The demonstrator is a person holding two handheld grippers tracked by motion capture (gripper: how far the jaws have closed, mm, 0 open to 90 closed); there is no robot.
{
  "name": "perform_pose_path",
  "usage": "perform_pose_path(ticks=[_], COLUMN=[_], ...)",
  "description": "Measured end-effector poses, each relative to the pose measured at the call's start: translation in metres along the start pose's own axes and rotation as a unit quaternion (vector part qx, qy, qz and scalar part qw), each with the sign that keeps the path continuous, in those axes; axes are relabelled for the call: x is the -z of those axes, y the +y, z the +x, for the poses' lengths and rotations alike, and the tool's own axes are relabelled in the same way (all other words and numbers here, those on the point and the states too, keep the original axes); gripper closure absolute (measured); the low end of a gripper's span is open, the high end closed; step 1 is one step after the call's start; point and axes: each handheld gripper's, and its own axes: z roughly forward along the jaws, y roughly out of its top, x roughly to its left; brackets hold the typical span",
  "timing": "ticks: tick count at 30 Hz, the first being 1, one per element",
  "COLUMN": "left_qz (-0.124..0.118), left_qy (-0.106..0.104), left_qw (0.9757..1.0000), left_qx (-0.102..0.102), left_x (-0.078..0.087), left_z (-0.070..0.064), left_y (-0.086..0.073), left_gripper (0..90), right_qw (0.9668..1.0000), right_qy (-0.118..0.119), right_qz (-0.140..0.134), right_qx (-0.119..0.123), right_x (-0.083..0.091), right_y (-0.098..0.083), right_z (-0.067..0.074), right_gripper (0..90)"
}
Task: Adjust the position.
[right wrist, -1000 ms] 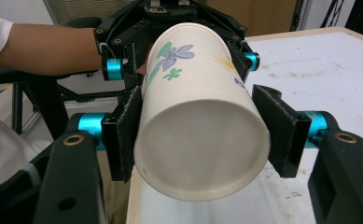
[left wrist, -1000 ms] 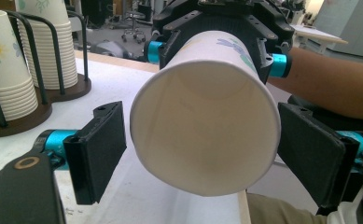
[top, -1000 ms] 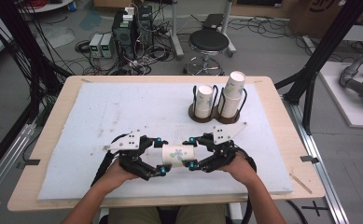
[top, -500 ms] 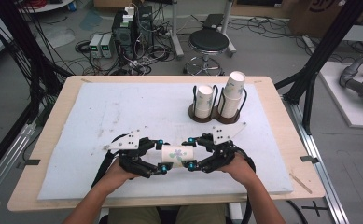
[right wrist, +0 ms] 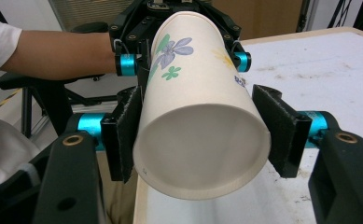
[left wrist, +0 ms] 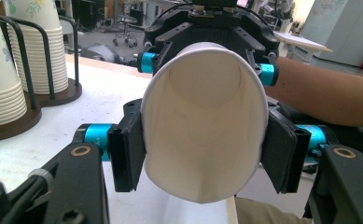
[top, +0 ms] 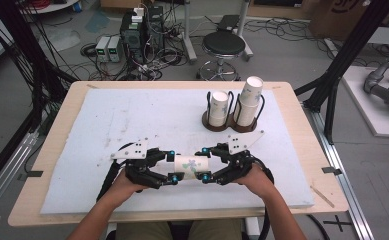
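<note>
Jaws of my left gripper (top: 171,167) have just closed on the paper cup (top: 188,167); my right gripper (top: 204,165) clamps its other end, low over the desk (top: 132,115). Left gripper view shows its squashed open mouth; right gripper view shows flower prints.

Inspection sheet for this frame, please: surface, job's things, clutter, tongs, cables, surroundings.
Surface: white mat on a wooden table, lightly speckled.
Job's things: paper cup held on its side between both tongs; two cup stacks in a wire holder behind.
Clutter: thin stick at the table's right edge.
Tongs: left tongs have just been closing and now press the cup's mouth oval; right tongs shut on its other end.
Cables: tong cables trail off the near edge.
Surroundings: stool, electronics boxes, loose floor wiring.
</note>
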Motion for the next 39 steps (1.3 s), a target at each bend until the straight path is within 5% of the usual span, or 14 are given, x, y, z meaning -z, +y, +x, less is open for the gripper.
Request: perform_pose_path(ticks=[9, 13, 22, 31, 36, 39], left_qz=[0.002, 0.012, 0.064, 0.174, 0.224, 0.26], left_qy=[-0.007, -0.004, 0.038, 0.048, 0.053, 0.054], left_qw=[1.0, 0.9999, 0.997, 0.9831, 0.9723, 0.9629], left_qx=[0.001, -0.004, -0.019, -0.032, -0.042, -0.051], left_x=[-0.001, 0.0, 0.009, 0.008, 0.003, -0.002], left_z=[-0.001, -0.001, 0.0, 0.005, 0.004, 0.004], left_y=[0.001, 0.001, 0.02, 0.052, 0.065, 0.07], left_gripper=[41.6, 41.7, 41.6, 41.6, 41.8, 42.0], right_qw=[0.9999, 0.9997, 0.999, 0.9946, 0.9908, 0.9882], right_qy=[-0.007, -0.022, -0.044, -0.085, -0.09, -0.094], right_qz=[0.007, 0.005, 0.008, 0.05, 0.087, 0.105], right_qx=[0.007, -0.005, 0.0, 0.033, 0.051, 0.061], right_x=[-0.003, -0.002, 0.005, -0.002, -0.01, -0.011], right_y=[0.001, 0.002, 0.007, 0.014, 0.02, 0.026], right_z=[0.002, 0.002, 0.004, 0.005, 0.004, 0.003], right_gripper=[31.8, 20.3, 20.3, 20.3, 20.3, 20.3])
